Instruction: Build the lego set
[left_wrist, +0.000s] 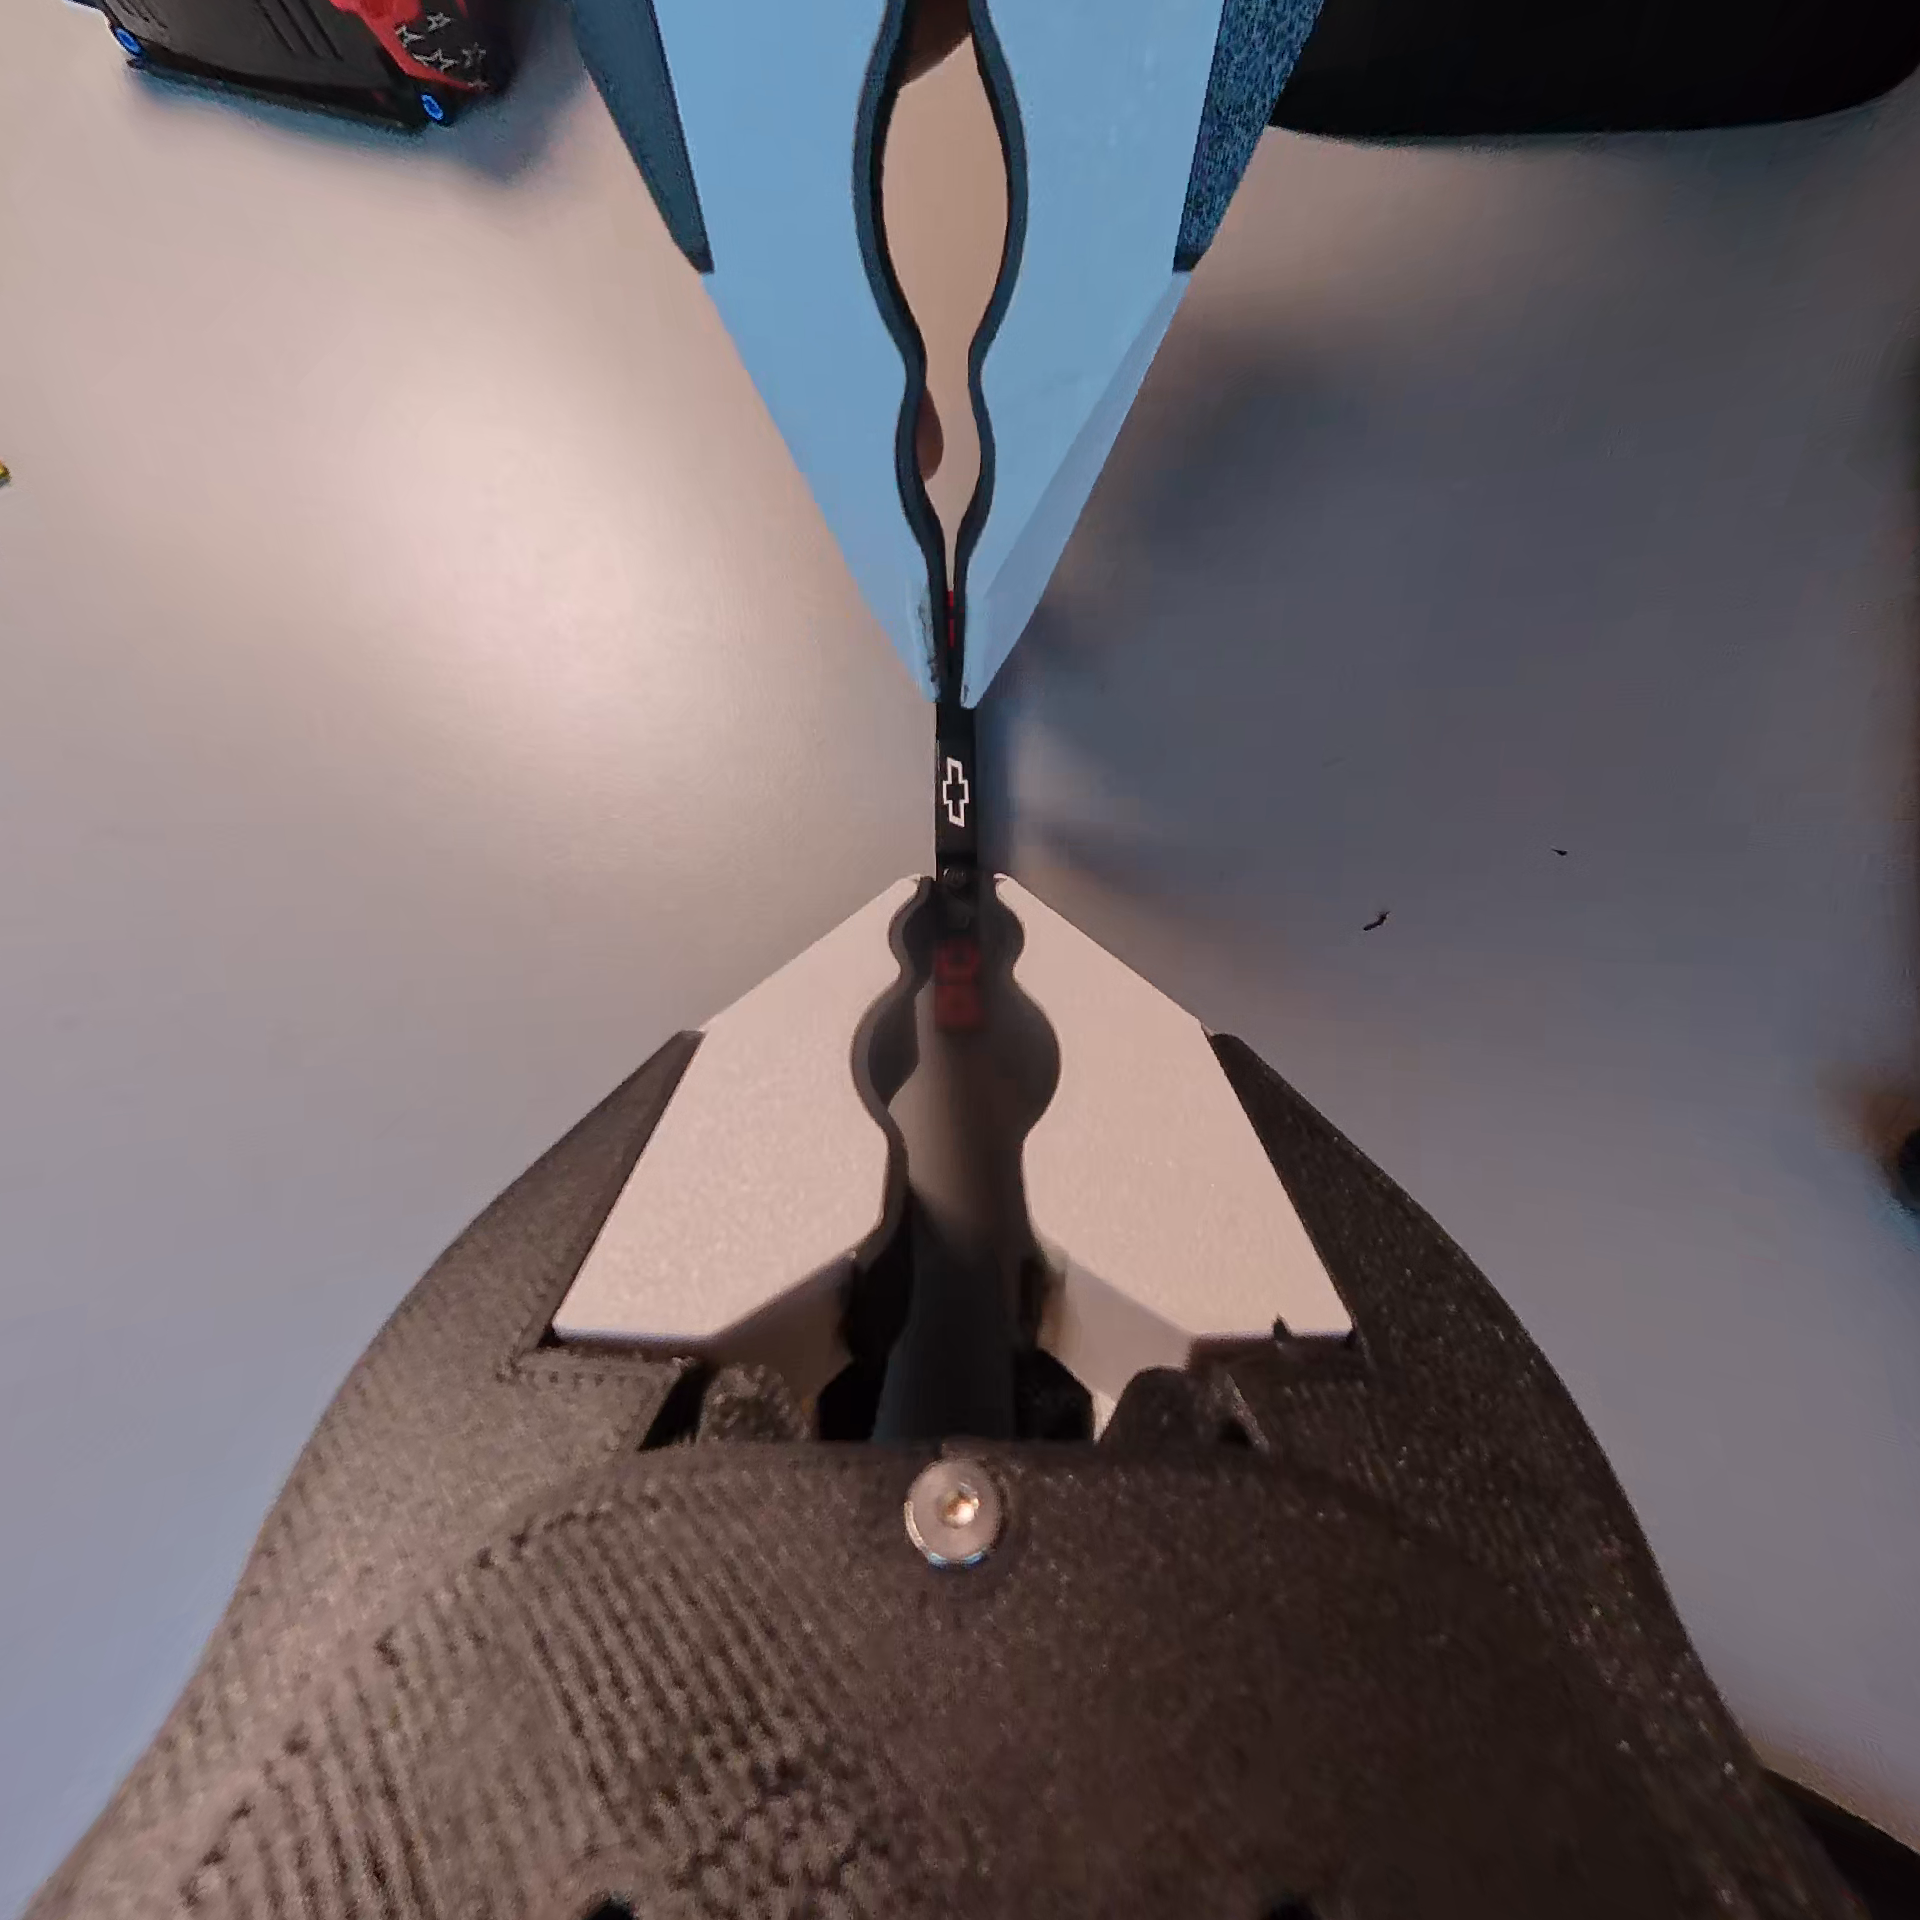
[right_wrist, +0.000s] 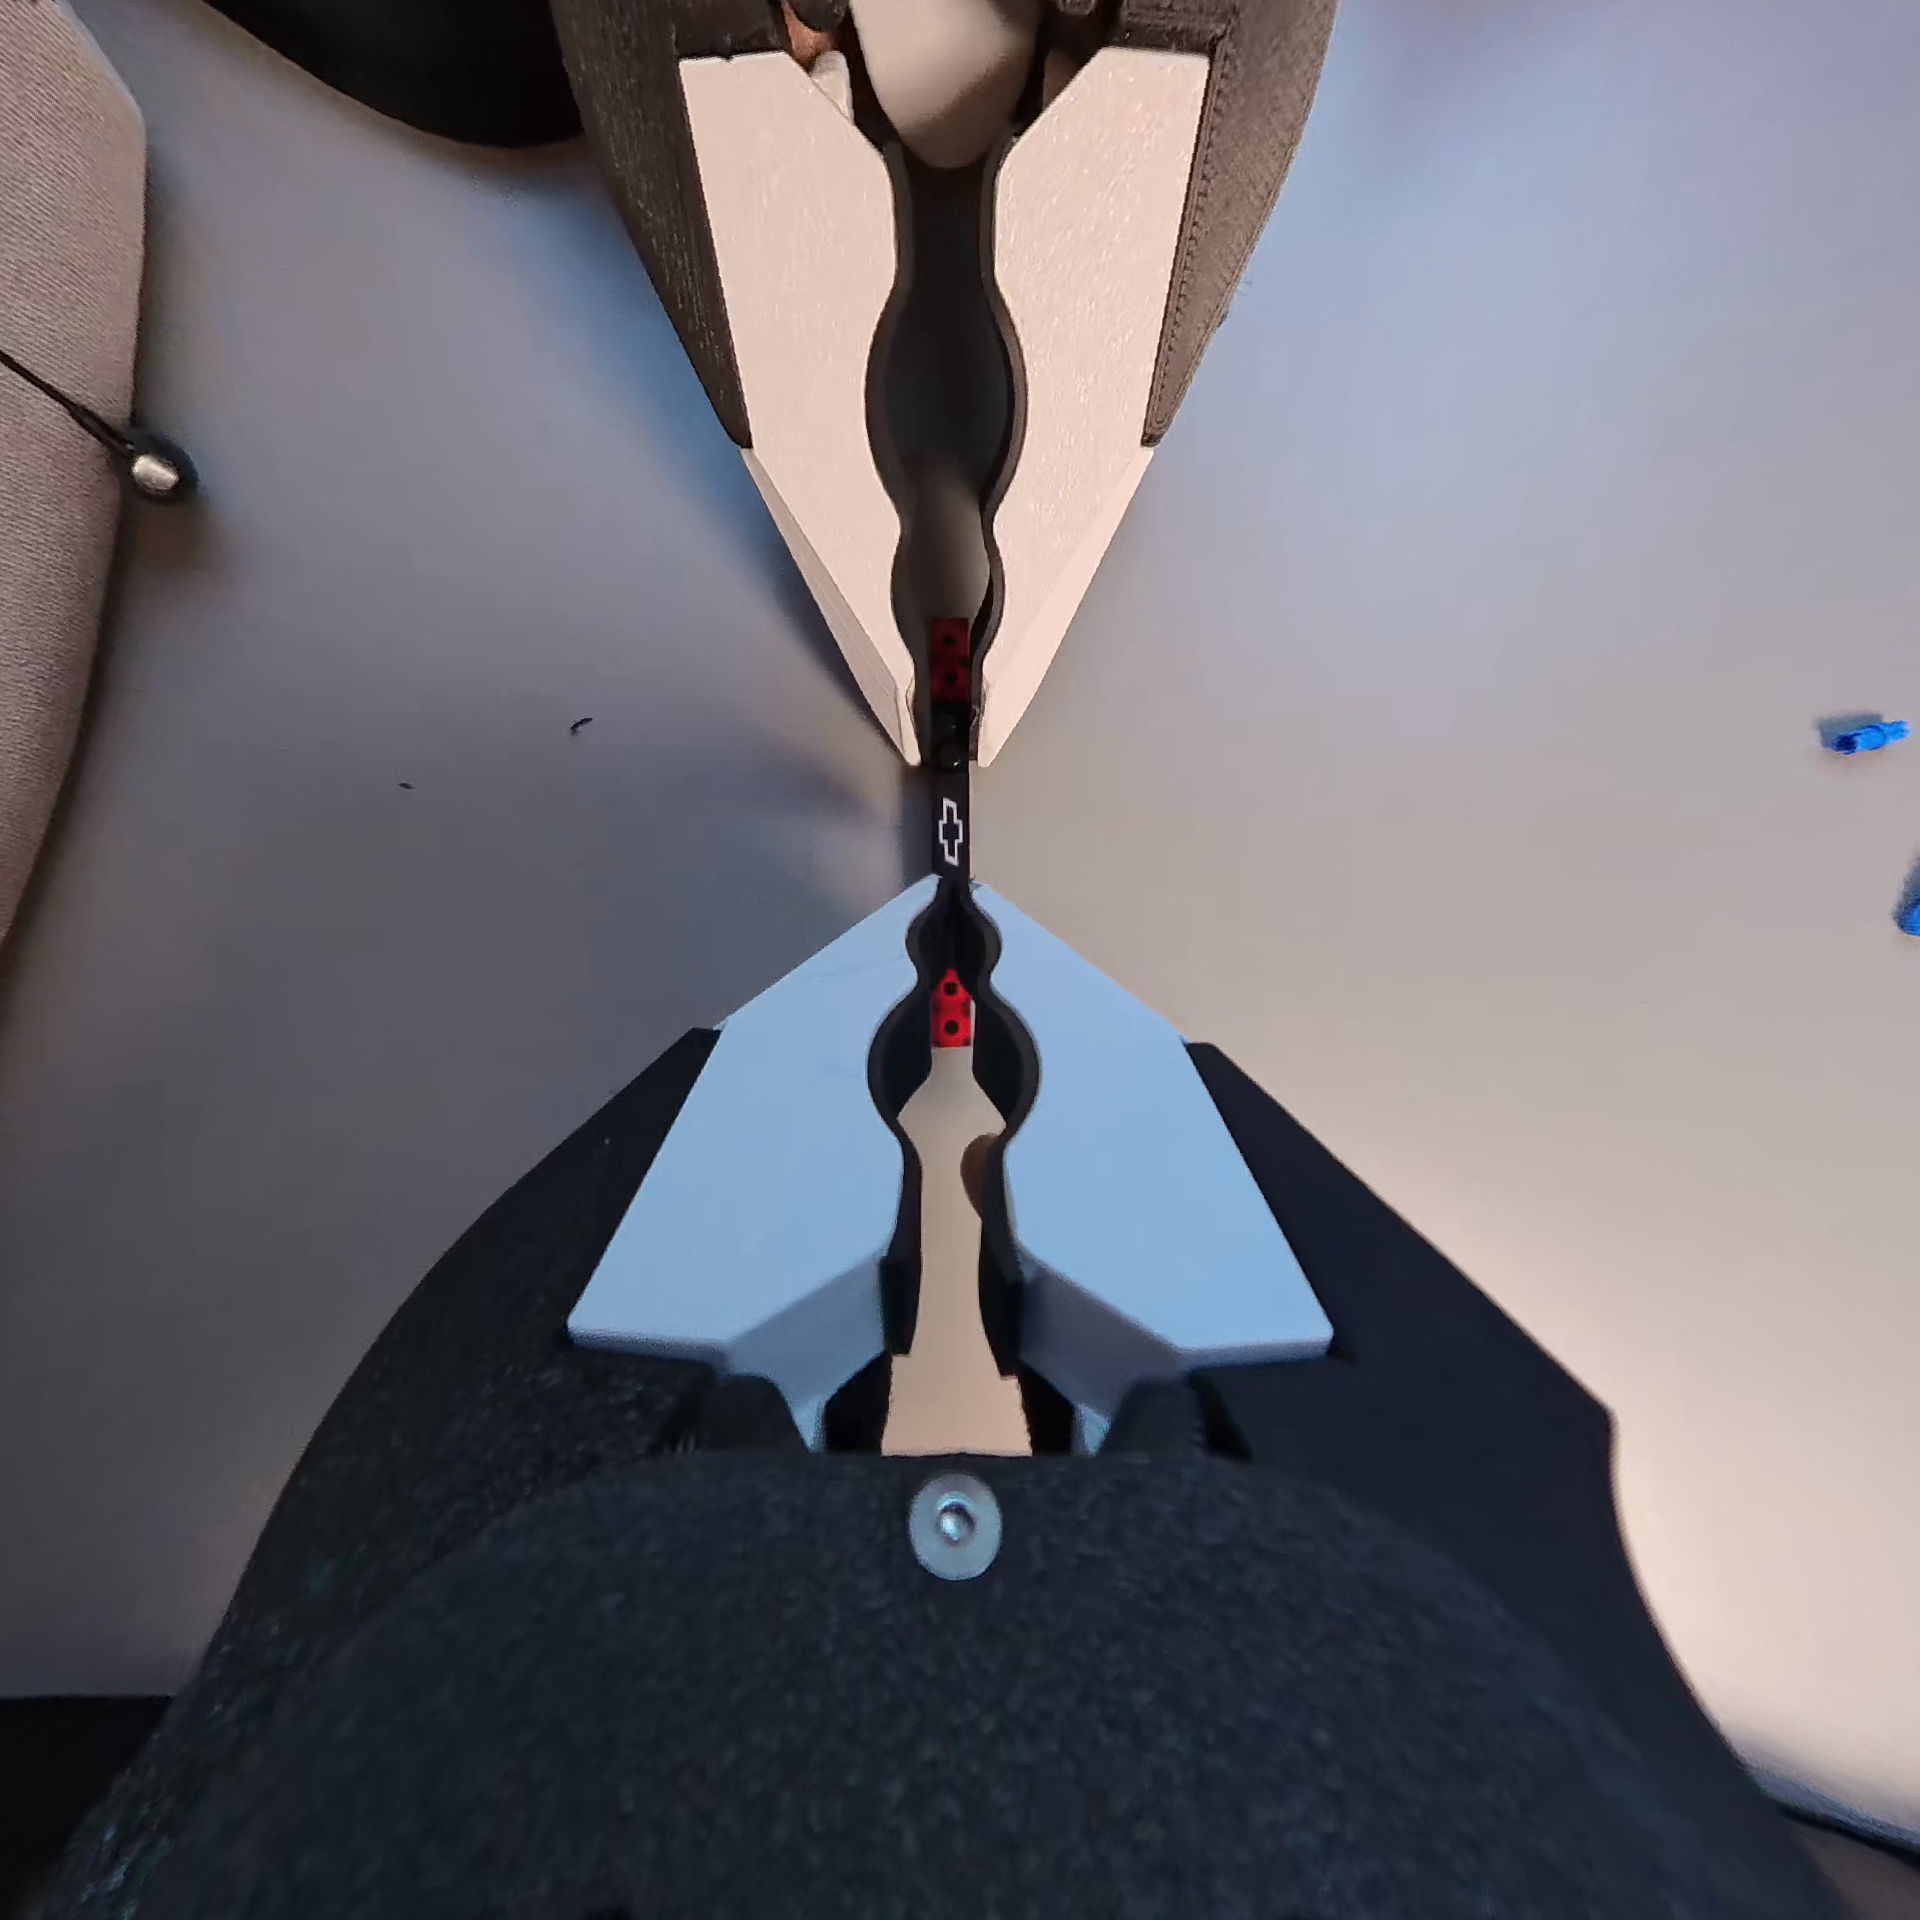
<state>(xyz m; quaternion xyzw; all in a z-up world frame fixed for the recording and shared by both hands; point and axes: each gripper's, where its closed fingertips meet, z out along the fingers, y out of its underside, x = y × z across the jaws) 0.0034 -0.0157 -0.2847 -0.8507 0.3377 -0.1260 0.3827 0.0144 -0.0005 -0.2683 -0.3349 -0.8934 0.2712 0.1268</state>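
The two grippers meet tip to tip over the bench (left_wrist: 416, 644), each clamping one end of the same thin black lego strip (left_wrist: 955, 795). The left gripper (left_wrist: 956, 883), with pale grey fingers (left_wrist: 769, 1143), is closed tight on the strip's near end in the left wrist view; a red studded section (left_wrist: 957, 982) of the strip sits just inside those fingers. The right gripper (right_wrist: 954, 888), with light blue fingers (right_wrist: 769, 1143), is likewise pinched shut on the opposite end, and another red studded section (right_wrist: 951, 1006) lies between its fingers. The exposed black middle of the strip carries a small white outlined emblem (right_wrist: 951, 831) and spans the short gap between the two sets of fingertips.

The bench is a plain pale grey surface. At its far left corner in the left wrist view stands a partly built black and red lego model (left_wrist: 312, 52) with blue pins. Off to the right in the right wrist view lie small loose blue pieces (right_wrist: 1860, 736), well apart from the grippers.
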